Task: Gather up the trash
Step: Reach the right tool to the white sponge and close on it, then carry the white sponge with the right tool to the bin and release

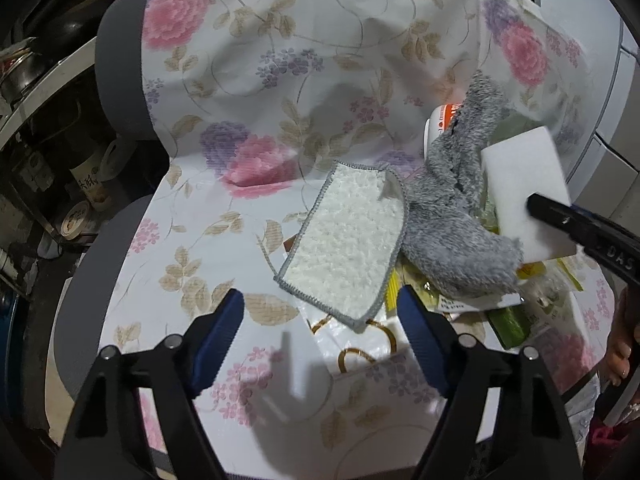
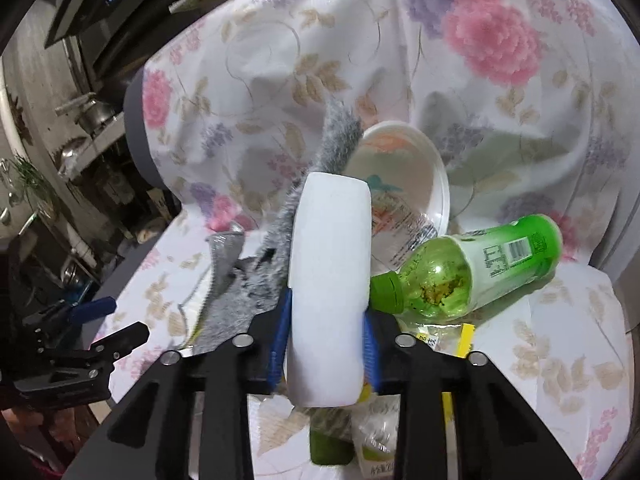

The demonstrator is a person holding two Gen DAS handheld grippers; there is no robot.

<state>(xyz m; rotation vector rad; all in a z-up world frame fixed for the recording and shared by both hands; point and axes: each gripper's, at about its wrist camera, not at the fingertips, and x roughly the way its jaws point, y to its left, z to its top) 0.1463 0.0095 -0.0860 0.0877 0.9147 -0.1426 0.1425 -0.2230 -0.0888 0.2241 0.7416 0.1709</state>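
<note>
My right gripper (image 2: pixel 326 320) is shut on a white sponge block (image 2: pixel 330 280), held upright above the trash pile; the block also shows in the left wrist view (image 1: pixel 524 196). Under it lie a green bottle (image 2: pixel 476 268), a white paper bowl (image 2: pixel 404 176), a fluffy grey cloth (image 1: pixel 452 216) and wrappers (image 1: pixel 452 304). My left gripper (image 1: pixel 320 332) is open and empty, just in front of a white cloth with grey edging (image 1: pixel 344 240) and a white plastic bag (image 1: pixel 360 344).
Everything lies on a chair covered with a flowered cloth (image 1: pixel 280 60). Shelves with pots and cans (image 1: pixel 80 184) stand at the left. A white appliance (image 1: pixel 616 92) is at the right. A hand (image 1: pixel 620 356) shows at the right edge.
</note>
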